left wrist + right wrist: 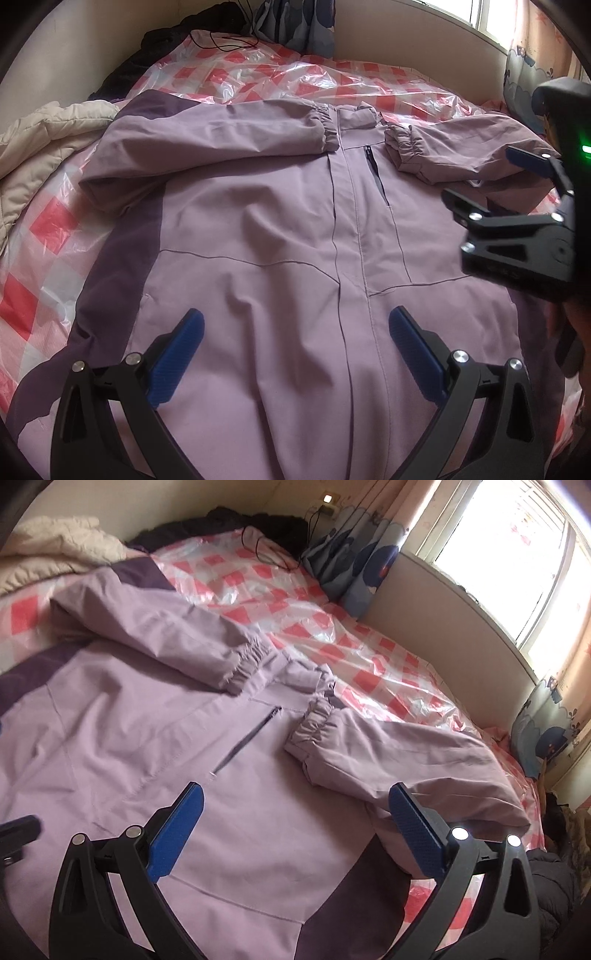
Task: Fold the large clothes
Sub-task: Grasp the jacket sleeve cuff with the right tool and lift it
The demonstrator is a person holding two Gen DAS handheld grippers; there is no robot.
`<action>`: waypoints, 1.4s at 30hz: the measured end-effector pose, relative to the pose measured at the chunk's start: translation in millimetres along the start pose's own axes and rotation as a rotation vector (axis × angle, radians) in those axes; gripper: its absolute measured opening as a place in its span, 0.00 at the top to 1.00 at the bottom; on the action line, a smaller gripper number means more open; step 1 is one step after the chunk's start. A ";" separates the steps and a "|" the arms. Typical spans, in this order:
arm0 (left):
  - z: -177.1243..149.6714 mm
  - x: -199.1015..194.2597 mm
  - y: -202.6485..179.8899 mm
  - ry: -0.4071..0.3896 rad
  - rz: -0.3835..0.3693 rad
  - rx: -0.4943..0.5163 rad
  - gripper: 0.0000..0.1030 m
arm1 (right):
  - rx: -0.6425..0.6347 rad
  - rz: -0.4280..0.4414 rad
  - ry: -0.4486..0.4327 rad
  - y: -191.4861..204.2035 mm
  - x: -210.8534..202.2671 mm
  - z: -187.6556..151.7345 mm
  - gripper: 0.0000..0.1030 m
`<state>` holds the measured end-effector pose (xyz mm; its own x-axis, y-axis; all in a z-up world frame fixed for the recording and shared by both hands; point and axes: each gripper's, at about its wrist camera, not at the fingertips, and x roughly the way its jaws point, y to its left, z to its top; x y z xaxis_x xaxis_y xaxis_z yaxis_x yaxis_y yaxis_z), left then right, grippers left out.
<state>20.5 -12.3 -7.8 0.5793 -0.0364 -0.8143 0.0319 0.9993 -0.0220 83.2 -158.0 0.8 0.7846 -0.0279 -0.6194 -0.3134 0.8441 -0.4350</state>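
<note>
A: Jacket (258,229) lies flat on the bed (258,74), front up, both sleeves folded across the chest. The body is not yet folded, I'd judge.

B: Containers?

A: None visible. Left gripper (295,354) and right gripper (295,834) hover over it, jaws wide apart, holding nothing.

Bed cover: red-and-white checked plastic sheet (258,79).
Centre: lilac jacket (258,236), spread flat, sleeves folded inward.
Far-left edge: beige quilt (40,147), black garment (162,44), black cable (225,40).
</note>
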 end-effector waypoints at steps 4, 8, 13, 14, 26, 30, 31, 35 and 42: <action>0.2 1.8 2.0 0.008 -0.006 -0.006 0.07 | -0.040 0.006 0.065 -8.7 46.7 5.5 0.08; 0.4 2.8 1.8 0.014 -0.007 -0.006 0.07 | -0.056 0.079 0.222 -25.4 111.3 8.2 0.88; 1.5 3.5 4.4 0.018 -0.016 -0.012 0.07 | 0.145 0.094 0.185 -86.8 121.3 18.0 0.99; 1.4 3.9 4.5 0.021 -0.019 -0.013 0.07 | 0.193 0.086 0.152 -105.3 113.6 21.1 0.99; 1.4 15.5 2.3 0.047 -0.007 -0.007 0.07 | 0.816 -0.131 0.010 -368.7 29.4 -65.2 0.99; 1.3 18.5 0.5 0.059 -0.017 -0.016 0.07 | 0.856 -0.229 0.040 -386.6 14.9 -113.1 0.97; 1.3 18.6 -0.4 0.058 -0.021 -0.015 0.07 | 0.797 -0.195 0.018 -374.9 12.3 -104.5 0.91; 2.7 23.2 -6.4 0.063 -0.009 -0.003 0.07 | 0.427 -0.051 -0.021 -283.4 25.0 -21.9 0.07; 2.2 26.4 -11.8 0.071 -0.011 0.016 0.07 | 0.071 0.010 0.347 -158.4 177.7 52.7 0.07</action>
<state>37.2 -25.1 -27.8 0.5199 -0.0463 -0.8530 0.0513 0.9984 -0.0229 300.5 -268.4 -5.9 0.5492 -0.1899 -0.8138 -0.2722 0.8801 -0.3890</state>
